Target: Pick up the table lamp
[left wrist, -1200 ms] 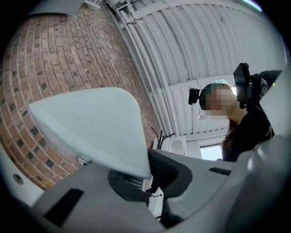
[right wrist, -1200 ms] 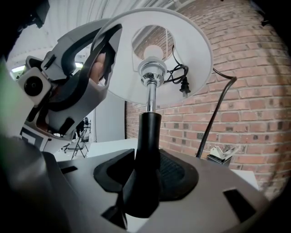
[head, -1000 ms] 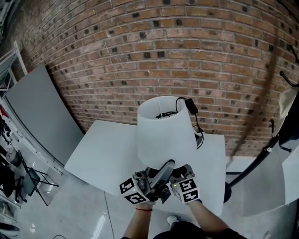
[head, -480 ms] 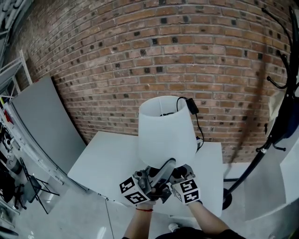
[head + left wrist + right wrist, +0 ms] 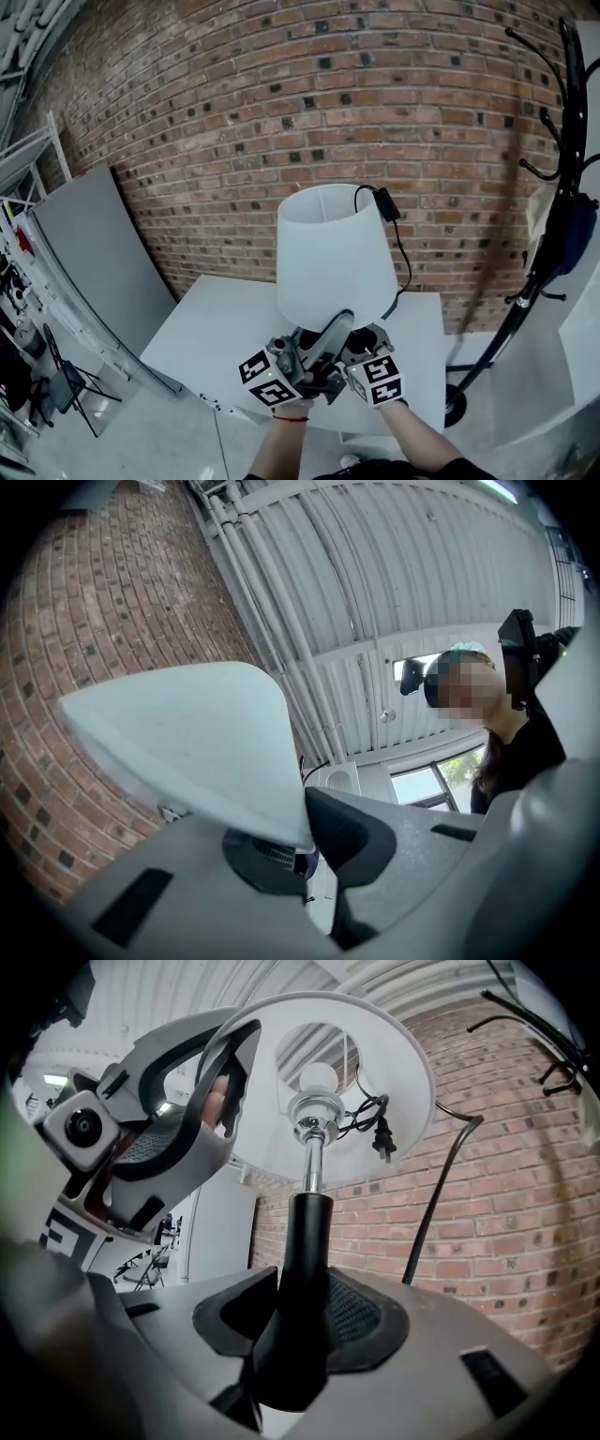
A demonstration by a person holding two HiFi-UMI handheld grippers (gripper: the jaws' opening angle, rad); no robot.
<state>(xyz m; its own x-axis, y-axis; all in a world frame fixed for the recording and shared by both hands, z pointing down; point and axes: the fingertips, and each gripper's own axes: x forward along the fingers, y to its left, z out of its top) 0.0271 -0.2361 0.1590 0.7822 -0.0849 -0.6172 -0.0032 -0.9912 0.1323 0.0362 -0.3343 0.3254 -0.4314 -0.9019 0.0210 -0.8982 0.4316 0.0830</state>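
The table lamp has a white shade [image 5: 333,253], a black stem and a black cord whose plug [image 5: 385,203] is draped over the shade's top. It hangs above the white table [image 5: 216,328]. My left gripper [image 5: 330,336] reaches up from below and is shut on the shade's lower rim [image 5: 272,808], which is pinched between its pads. My right gripper [image 5: 360,345] sits beside it and is shut on the black stem [image 5: 305,1241]. From underneath, the right gripper view shows the bulb [image 5: 317,1077], the shade [image 5: 398,1072] and the left gripper [image 5: 187,1110] at the shade's edge.
A brick wall [image 5: 281,112] stands behind the table. A grey panel [image 5: 84,253] leans at the left beside some shelving. A black coat stand [image 5: 562,187] is at the right. The person [image 5: 516,733] shows in the left gripper view.
Both grippers have risen with the lamp still held. The table now lies lower in the head view, farther below the shade.
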